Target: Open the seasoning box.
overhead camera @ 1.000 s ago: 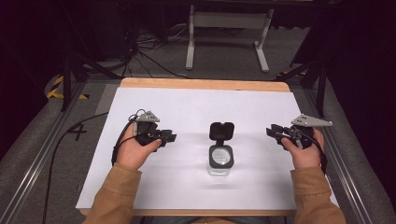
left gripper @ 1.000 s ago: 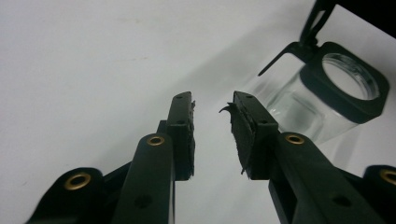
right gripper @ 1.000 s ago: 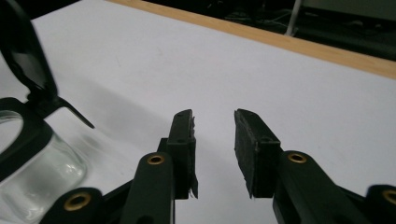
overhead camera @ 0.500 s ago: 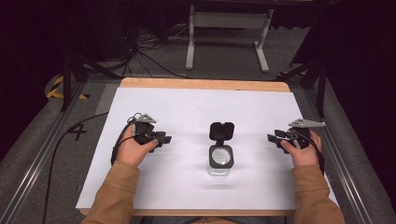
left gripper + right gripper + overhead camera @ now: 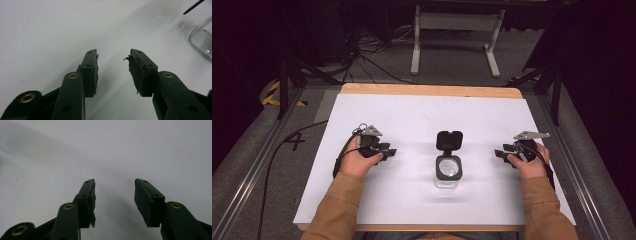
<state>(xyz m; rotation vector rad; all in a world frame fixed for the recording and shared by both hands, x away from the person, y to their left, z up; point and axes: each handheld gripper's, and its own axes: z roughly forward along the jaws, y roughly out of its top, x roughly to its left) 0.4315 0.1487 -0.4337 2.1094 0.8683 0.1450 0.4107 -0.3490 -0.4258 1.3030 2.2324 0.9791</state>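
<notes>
Glass jar (image 5: 447, 176): clear, square; stands at table centre on white sheet (image 5: 412, 120); black flip lid (image 5: 449, 140) hinged open, lying on far side; corner also seen in left gripper view (image 5: 202, 40)
Left gripper (image 5: 388, 151): low over sheet, left of jar, well apart; tips point twd jar; jaws have just been opening; pads (image 5: 94, 72) apart, nothing betw. them
Right gripper (image 5: 501, 152): low over sheet, right of jar, well apart; tips point twd jar; jaws have just been opening; pads (image 5: 143, 202) wide apart, nothing betw. them
Sleeves: tan; forearms enter from near edge
</notes>
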